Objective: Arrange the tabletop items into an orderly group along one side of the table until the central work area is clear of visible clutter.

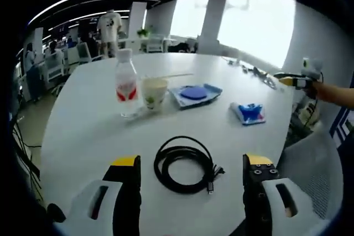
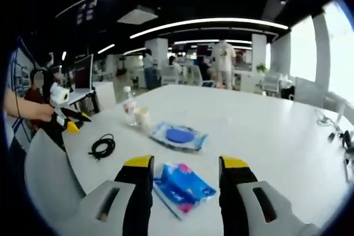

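Water bottle [image 1: 125,83] stands upright at about 11 o'clock from the middle of the left gripper view, clear plastic with a white cap and a red-and-white label. Touching or just beside it on its right is a pale paper cup [image 1: 154,93] with a small green print, a thin stick lying across its rim. Further right lies a flat clear packet [image 1: 195,94] with a round blue disc inside, and at about 2 o'clock a blue-and-white pack with red print, a tissue pack [image 1: 248,112] by its look. All four sit in a loose row on the white table [image 1: 83,131]. Nearer the camera, a black cable [image 1: 185,164] is wound into a neat coil, plug end at its right, lying between the left gripper [image 1: 191,175] fingers, which stand wide apart and hold nothing. At the 3 o'clock edge a hand holds the right gripper [image 1: 293,80] beyond the table edge.

In the right gripper view, the left gripper [image 2: 71,122] sits at 9 o'clock with a hand on it, the cable [image 2: 103,146] just right of it, then bottle [image 2: 129,105] and cup [image 2: 142,117], then the packet [image 2: 178,136]. The tissue pack [image 2: 183,187] lies on the table between the right gripper [image 2: 187,174] fingers, which are spread open, not touching it as far as can be seen.
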